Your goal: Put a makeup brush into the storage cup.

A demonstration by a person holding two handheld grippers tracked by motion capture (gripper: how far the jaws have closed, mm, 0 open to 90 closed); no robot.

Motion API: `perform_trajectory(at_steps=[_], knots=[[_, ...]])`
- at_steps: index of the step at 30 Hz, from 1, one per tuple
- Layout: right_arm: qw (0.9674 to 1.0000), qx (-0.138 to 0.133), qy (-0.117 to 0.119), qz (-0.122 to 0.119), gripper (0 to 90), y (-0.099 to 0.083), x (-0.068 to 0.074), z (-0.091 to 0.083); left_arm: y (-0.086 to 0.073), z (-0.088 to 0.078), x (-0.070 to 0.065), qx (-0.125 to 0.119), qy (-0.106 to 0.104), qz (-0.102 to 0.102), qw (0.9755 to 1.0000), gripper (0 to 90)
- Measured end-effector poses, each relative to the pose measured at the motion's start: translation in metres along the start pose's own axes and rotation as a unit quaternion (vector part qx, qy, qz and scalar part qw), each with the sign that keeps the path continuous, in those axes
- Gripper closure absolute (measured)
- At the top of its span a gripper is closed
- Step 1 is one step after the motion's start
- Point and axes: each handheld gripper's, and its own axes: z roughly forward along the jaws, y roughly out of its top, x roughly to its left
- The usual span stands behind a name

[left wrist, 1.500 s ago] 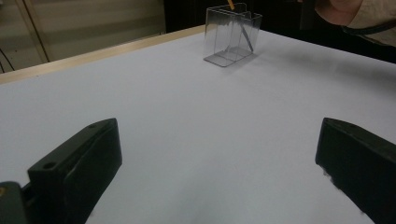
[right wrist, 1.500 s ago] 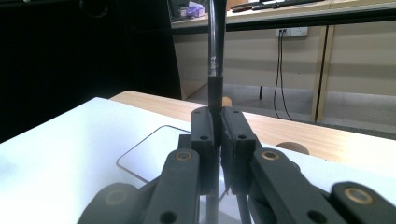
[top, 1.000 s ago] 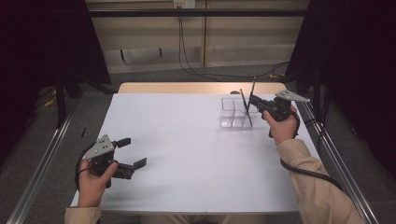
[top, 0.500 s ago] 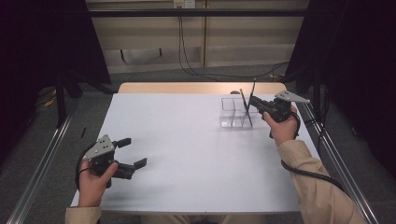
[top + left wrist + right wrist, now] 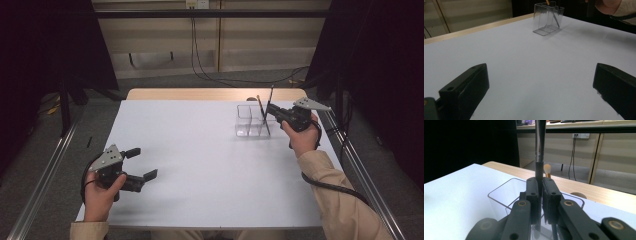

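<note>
My right gripper [image 5: 273, 111] is shut on a slim black and silver brush [image 5: 270, 96]. It holds the brush upright over a clear plastic organiser [image 5: 250, 122] at the table's far right. In the right gripper view the jaws pinch the brush shaft [image 5: 540, 147] just above the organiser's rim [image 5: 499, 192]. A second brush [image 5: 263, 117] leans inside the organiser, and its tan bristle tip [image 5: 546, 169] points up. My left gripper [image 5: 144, 162] rests open at the near left, low over the white table, with nothing between its fingers [image 5: 465, 86]. It faces the distant organiser [image 5: 547, 18].
The white tabletop [image 5: 200, 160] stretches between the two hands, with a wooden strip [image 5: 200, 94] along its far edge. Metal rails [image 5: 357, 165] run down both sides. Dark curtains and trailing cables stand beyond the table.
</note>
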Motion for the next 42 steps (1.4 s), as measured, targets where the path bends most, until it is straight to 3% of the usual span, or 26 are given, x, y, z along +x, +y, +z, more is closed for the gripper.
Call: perform_trajectory(at_steps=[42], knots=[[0.9999, 0.013, -0.003, 0.000, 84.1, -0.011, 0.001, 0.002, 0.000, 0.000, 0.000, -0.002, 0.000, -0.002, 1.0000, 0.5]])
